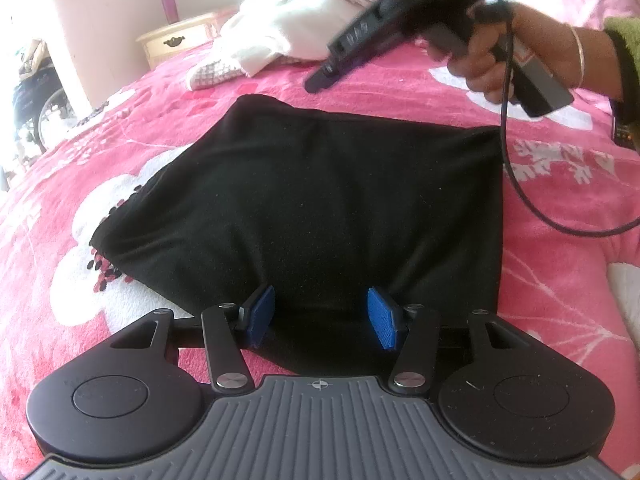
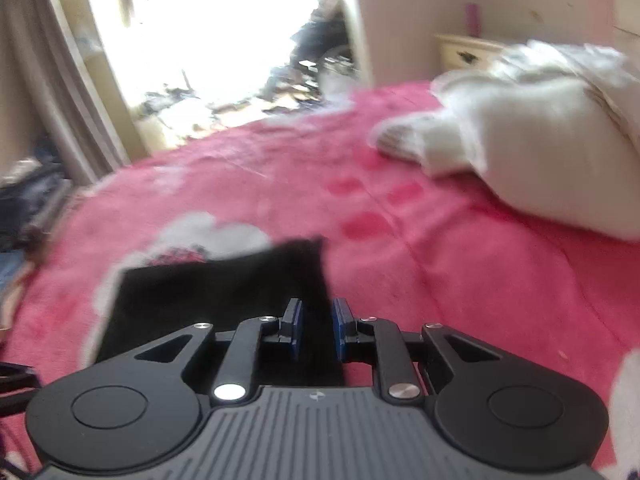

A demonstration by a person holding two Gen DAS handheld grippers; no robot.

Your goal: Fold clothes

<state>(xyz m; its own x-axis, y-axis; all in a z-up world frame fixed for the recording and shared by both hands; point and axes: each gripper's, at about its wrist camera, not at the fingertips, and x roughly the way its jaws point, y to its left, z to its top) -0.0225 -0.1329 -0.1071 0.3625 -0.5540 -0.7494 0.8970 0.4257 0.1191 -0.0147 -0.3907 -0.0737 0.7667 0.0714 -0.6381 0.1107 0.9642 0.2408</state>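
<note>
A black garment (image 1: pixel 320 184) lies folded in a flat block on the pink flowered bedspread (image 1: pixel 560 272). My left gripper (image 1: pixel 320 292) stands over its near edge. Its blue pads (image 1: pixel 384 320) are well apart, with the cloth lying flat under and between them. A hand (image 1: pixel 492 68) holds my right gripper (image 1: pixel 320 80) in the air just past the garment's far edge, with nothing hanging from it. In the right wrist view the right gripper (image 2: pixel 318 304) shows a narrow gap between its pads, and a corner of the black garment (image 2: pixel 208 292) lies on the bed below.
A heap of white clothes (image 1: pixel 304 24) (image 2: pixel 540 140) lies at the far side of the bed. A cream nightstand (image 1: pixel 180 40) stands behind it. A black cable (image 1: pixel 520 192) loops over the bedspread right of the garment. The bed edge drops away at the left.
</note>
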